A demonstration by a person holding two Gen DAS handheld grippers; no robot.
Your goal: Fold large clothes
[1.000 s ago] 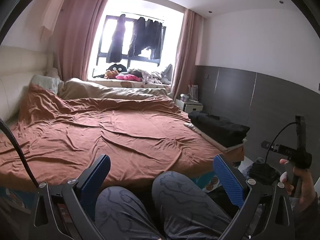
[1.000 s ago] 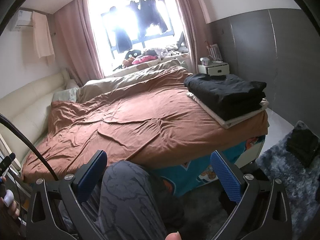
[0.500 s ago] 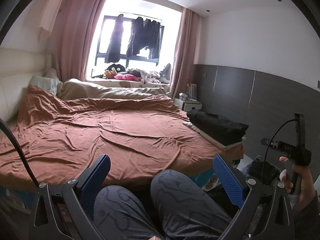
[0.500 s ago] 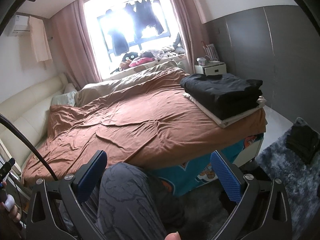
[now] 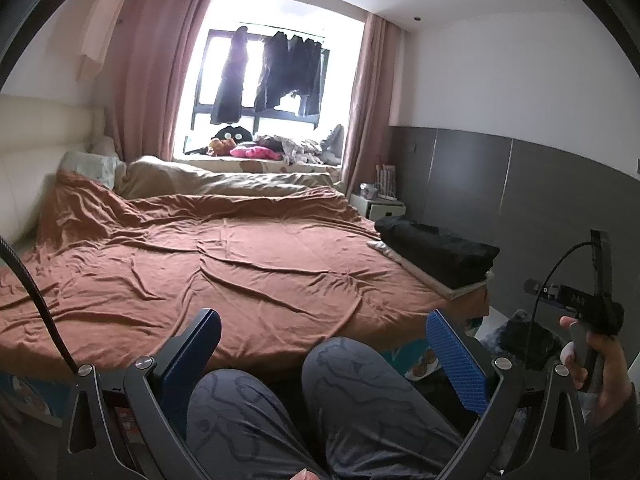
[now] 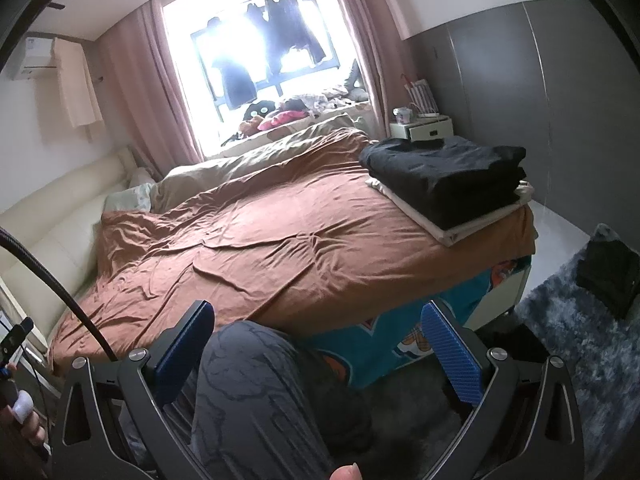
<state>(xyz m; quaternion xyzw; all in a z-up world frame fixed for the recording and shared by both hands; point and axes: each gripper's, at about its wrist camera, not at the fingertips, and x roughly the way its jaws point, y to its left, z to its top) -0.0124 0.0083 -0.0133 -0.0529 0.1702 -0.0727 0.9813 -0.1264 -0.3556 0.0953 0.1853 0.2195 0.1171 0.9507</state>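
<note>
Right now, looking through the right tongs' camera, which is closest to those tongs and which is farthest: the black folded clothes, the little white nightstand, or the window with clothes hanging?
From the right tongs, which are open and holding nothing:
1. Black folded clothes, stacked on the bed's right corner.
2. White nightstand, just behind the stack, by the grey wall.
3. Window, at the far end of the room.
</note>
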